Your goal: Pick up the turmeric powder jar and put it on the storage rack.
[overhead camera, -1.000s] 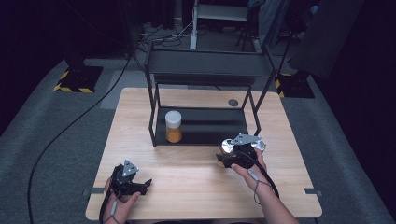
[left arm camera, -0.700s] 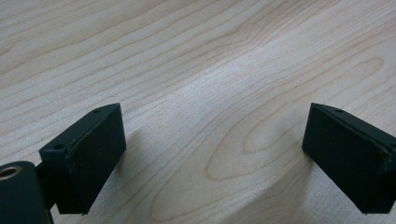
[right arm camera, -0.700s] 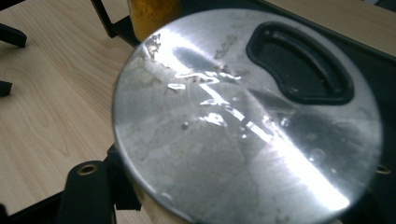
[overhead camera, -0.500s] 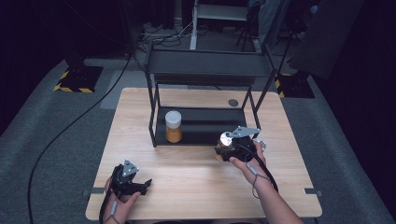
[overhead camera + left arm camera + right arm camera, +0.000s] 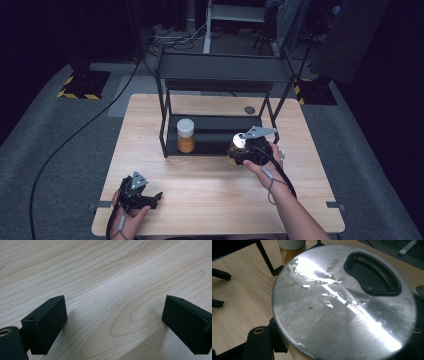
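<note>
Each tool is black with a grey three-cornered plate on top: the left tool (image 5: 136, 192) and the right tool (image 5: 248, 148). A dark cable trails back from each. The jaws are flat black blocks with small screw holes. Both forearms are bare.

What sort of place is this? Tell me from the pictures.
Probably a recording studio or lab set up for handling trials, not a home: dark backdrop, a lone wooden table on grey carpet, hazard-striped stand bases, a loose floor cable, and a bare black metal rack holding a jar.

black rack (image 5: 220, 75) ahead, bare tabletop (image 5: 210, 195) between
</note>
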A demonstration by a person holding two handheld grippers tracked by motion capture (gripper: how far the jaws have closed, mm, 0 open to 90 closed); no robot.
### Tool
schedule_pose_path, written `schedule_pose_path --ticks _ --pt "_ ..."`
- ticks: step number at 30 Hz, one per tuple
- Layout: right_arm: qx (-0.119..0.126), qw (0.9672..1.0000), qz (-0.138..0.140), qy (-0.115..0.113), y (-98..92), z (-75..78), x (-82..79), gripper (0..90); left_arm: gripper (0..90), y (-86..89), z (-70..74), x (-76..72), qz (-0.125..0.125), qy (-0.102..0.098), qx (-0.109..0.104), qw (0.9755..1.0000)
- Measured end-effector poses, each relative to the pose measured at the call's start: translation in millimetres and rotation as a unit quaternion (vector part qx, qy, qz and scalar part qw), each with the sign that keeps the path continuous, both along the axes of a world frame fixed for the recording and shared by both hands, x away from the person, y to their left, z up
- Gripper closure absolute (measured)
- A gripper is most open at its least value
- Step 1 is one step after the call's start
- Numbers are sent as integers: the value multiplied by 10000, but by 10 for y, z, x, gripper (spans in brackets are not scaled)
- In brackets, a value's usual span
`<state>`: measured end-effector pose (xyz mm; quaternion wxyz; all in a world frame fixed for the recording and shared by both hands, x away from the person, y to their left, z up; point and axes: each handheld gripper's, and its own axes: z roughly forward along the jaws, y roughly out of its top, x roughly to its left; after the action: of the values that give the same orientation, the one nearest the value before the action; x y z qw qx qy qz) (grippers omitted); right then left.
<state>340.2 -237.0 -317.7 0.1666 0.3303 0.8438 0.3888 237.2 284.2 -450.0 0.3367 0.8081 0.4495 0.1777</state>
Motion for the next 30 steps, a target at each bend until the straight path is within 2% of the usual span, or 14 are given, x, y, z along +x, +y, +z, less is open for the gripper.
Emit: schedule_pose_path --ticks 15,20,30 --pt "-47 10000 48 -68 201 143 173 316 59 1 0 2 -6 4 0 10000" --pt "-15 9999 101 -34 265 140 257 316 59 1 0 2 -8 4 -2 10000" --pt "-128 9997 180 -51 462 118 411 316 59 1 0 2 -7 4 -2 10000"
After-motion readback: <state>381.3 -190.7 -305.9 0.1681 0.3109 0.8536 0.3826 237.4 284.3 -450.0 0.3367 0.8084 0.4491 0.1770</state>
